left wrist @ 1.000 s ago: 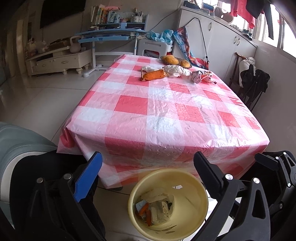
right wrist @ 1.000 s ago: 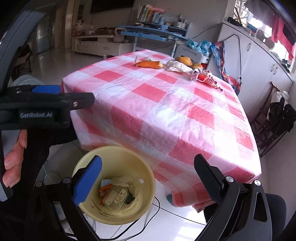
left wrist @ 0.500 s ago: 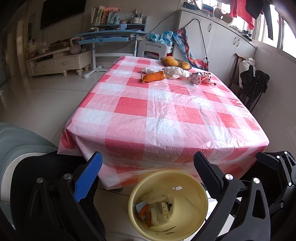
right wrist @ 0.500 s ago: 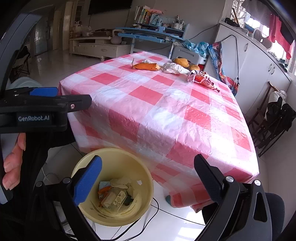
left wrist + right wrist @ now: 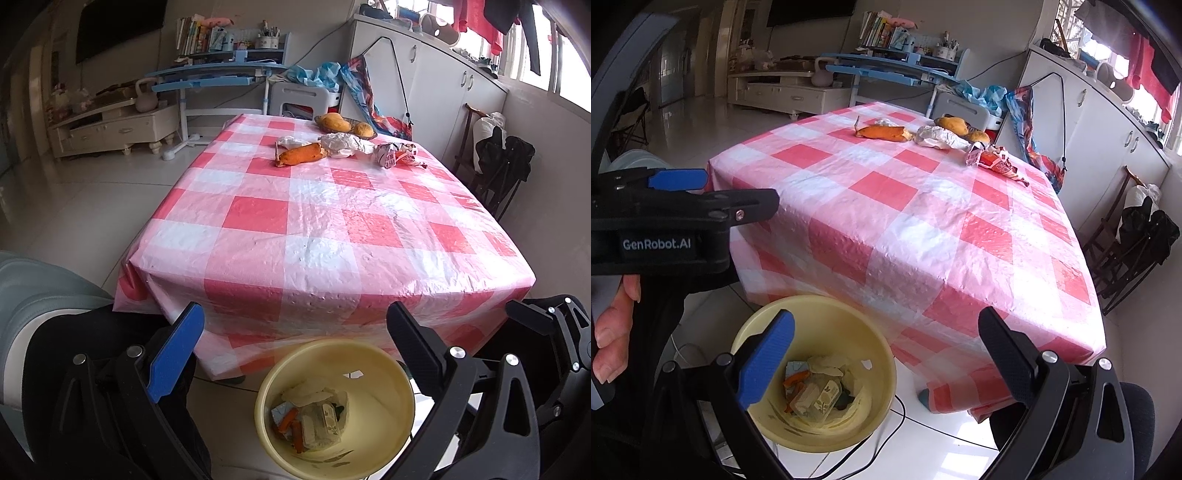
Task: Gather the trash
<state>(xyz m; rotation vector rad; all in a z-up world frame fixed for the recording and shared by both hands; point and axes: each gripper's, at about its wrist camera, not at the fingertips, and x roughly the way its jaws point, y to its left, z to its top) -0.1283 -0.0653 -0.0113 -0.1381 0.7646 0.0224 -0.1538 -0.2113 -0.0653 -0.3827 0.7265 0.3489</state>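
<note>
Both grippers hang released and empty over a yellow bin (image 5: pixel 384 373) on the floor at the near edge of a checked table (image 5: pixel 332 221). The left gripper (image 5: pixel 295 343) shows a blue-padded finger and a black one spread wide, the bin's mouth between them. The right gripper (image 5: pixel 886 347) stands the same way, its blue finger crossing the bin's (image 5: pixel 875 354) near rim and hiding part of it.

Inside the bin lie crumpled white paper, a small printed carton, orange scraps and a blue-edged wrapper; the pieces overlap and cannot be counted.

Only the right wrist view shows the left gripper from the side (image 5: pixel 713 199), marked GenRobot.AI, with the fingertips of a hand (image 5: pixel 613 332) below it, cut off by the frame. Only the left wrist view shows the right gripper's black frame (image 5: pixel 554 343) at the table's near right corner.

Trash sits near the far edge of the table: an orange peel-like piece (image 5: pixel 301 154), crumpled white paper (image 5: pixel 345 144) touching it, a smaller white scrap (image 5: pixel 290 140) behind, and a red-and-white wrapper (image 5: pixel 397 155) towards the right edge. At the far edge, a dark dish holds two orange-yellow fruits (image 5: pixel 334 123); the right wrist view has the paper (image 5: pixel 934 137) covering part of them.

A black cable (image 5: pixel 897 410) crosses the floor beside the bin, seen only in the right wrist view.
</note>
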